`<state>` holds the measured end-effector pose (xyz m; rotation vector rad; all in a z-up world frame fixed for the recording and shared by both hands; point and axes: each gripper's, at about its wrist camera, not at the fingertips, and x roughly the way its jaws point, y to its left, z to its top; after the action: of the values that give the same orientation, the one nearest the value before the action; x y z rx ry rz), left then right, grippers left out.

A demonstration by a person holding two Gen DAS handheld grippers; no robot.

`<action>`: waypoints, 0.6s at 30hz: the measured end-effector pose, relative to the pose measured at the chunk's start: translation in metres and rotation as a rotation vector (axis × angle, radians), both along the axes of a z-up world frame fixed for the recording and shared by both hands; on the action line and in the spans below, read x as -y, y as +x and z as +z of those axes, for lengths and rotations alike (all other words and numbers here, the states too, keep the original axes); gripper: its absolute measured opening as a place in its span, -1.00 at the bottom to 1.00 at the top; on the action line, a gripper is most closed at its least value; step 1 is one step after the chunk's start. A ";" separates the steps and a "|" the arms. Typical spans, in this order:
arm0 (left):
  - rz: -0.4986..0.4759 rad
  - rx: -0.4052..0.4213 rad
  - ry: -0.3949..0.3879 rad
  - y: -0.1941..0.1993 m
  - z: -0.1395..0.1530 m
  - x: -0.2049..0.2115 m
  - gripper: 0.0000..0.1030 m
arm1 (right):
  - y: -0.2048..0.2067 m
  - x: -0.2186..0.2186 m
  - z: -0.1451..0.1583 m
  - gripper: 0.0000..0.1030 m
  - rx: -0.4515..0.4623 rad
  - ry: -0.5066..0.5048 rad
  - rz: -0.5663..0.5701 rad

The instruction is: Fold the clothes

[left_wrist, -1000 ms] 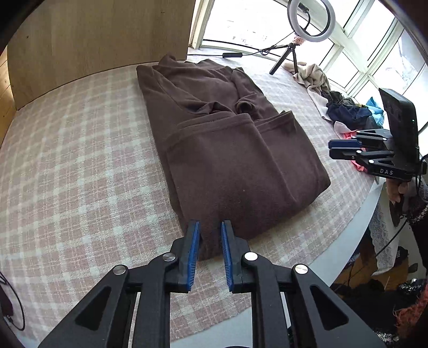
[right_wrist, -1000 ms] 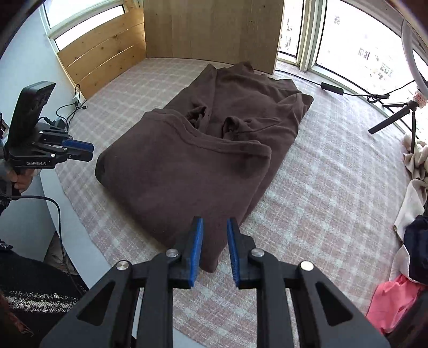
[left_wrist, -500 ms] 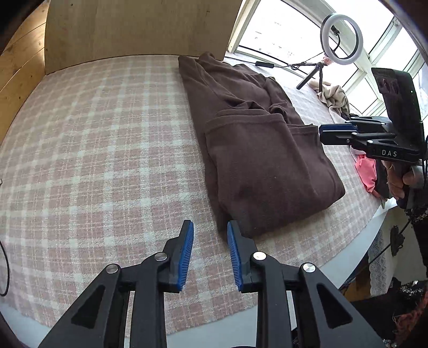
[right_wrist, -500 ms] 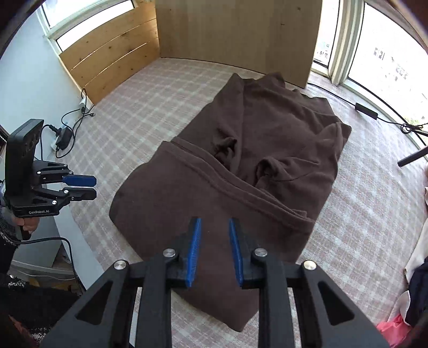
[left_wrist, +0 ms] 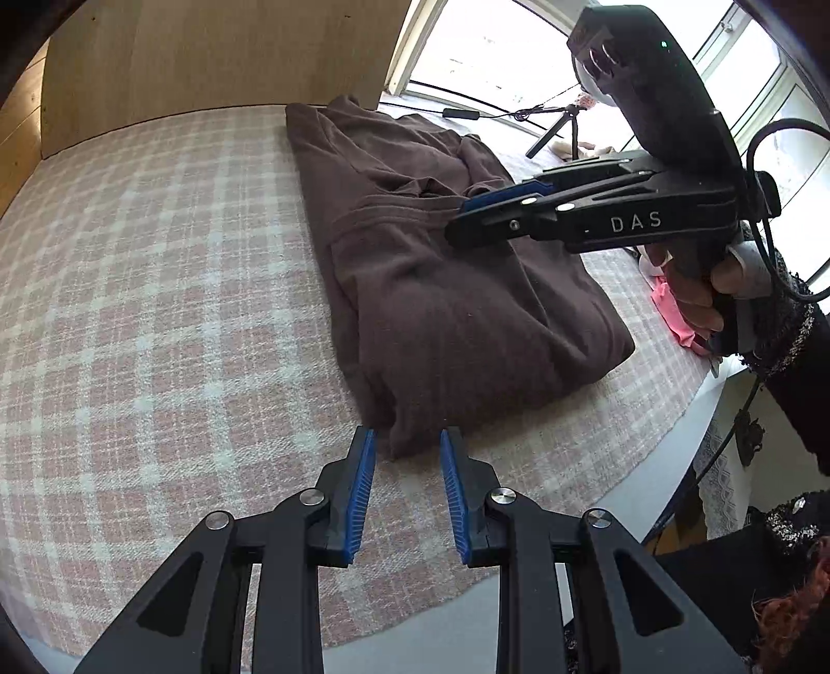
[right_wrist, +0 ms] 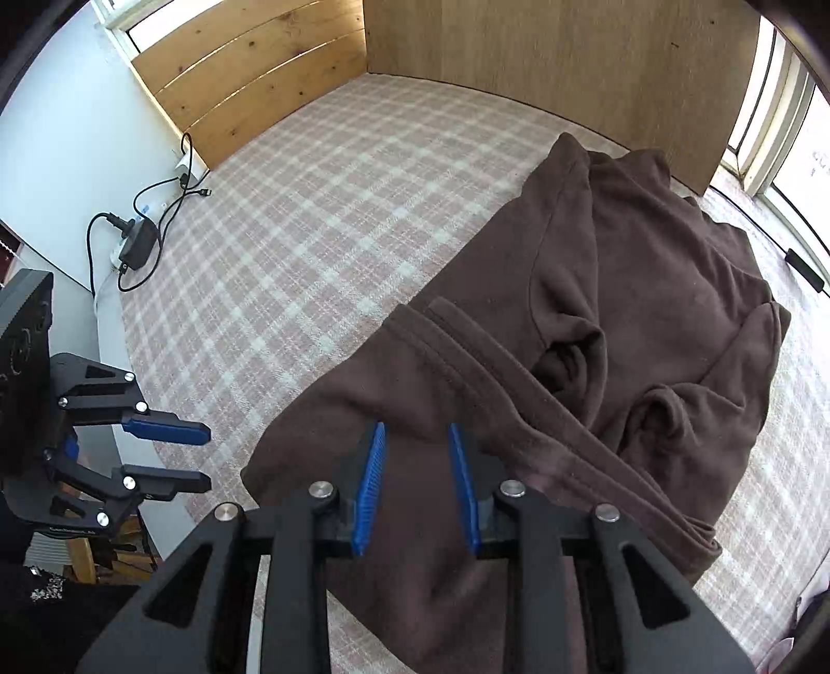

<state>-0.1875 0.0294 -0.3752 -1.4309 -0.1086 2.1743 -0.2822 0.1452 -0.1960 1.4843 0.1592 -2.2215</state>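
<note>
A dark brown garment (left_wrist: 446,290) lies partly folded on a pink plaid cloth (left_wrist: 155,311), its lower half turned up over the body. It also shows in the right wrist view (right_wrist: 596,373). My left gripper (left_wrist: 407,440) is open and empty, its tips just short of the garment's near corner. My right gripper (right_wrist: 415,435) is open and empty, hovering over the folded hem; it also shows in the left wrist view (left_wrist: 456,220). The left gripper shows at the table edge in the right wrist view (right_wrist: 199,456).
Wooden panels (right_wrist: 519,46) stand at the far edge. A power adapter with cables (right_wrist: 137,241) lies at the left edge. A pink cloth (left_wrist: 674,316) and a small tripod (left_wrist: 557,124) lie beyond the garment by the windows. The table's rounded front edge (left_wrist: 648,477) is near.
Both grippers have moved in toward the garment and opened wider. The right one has come over the folded hem; the left has come to the near corner.
</note>
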 end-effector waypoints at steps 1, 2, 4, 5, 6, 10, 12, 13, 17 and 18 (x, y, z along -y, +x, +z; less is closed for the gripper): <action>-0.010 0.005 -0.002 -0.002 -0.003 -0.002 -0.54 | -0.005 0.006 0.004 0.06 -0.025 0.016 0.024; -0.020 0.011 -0.003 -0.004 -0.006 -0.005 -0.54 | -0.012 0.013 0.006 0.11 -0.041 0.039 0.051; -0.027 0.017 -0.004 -0.006 -0.010 -0.006 -0.54 | -0.032 0.023 0.002 0.11 -0.037 0.079 0.090; -0.025 0.019 -0.004 -0.006 -0.011 -0.005 -0.54 | -0.043 0.029 -0.002 0.11 -0.014 0.090 0.112; -0.022 0.020 -0.005 -0.006 -0.011 -0.004 -0.54 | -0.052 0.033 -0.008 0.11 0.015 0.094 0.135; 0.004 0.019 -0.031 -0.007 -0.006 0.000 -0.54 | -0.068 0.045 -0.043 0.06 0.063 0.212 0.190; -0.002 -0.009 -0.036 -0.007 0.009 0.000 -0.54 | -0.066 0.038 -0.045 0.03 0.073 0.190 0.172; -0.013 -0.028 -0.043 -0.007 0.018 -0.001 -0.54 | -0.062 0.026 -0.034 0.02 0.075 0.106 0.135; -0.054 -0.081 -0.018 -0.020 0.069 0.007 -0.48 | -0.017 -0.044 0.041 0.02 -0.023 -0.153 -0.047; -0.055 -0.097 -0.016 -0.029 0.082 0.012 -0.47 | -0.003 -0.065 0.062 0.02 -0.061 -0.187 -0.095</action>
<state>-0.2168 0.0177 -0.2931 -1.3186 -0.0163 2.1997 -0.2849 0.2104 -0.1338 1.3499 -0.0995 -2.2872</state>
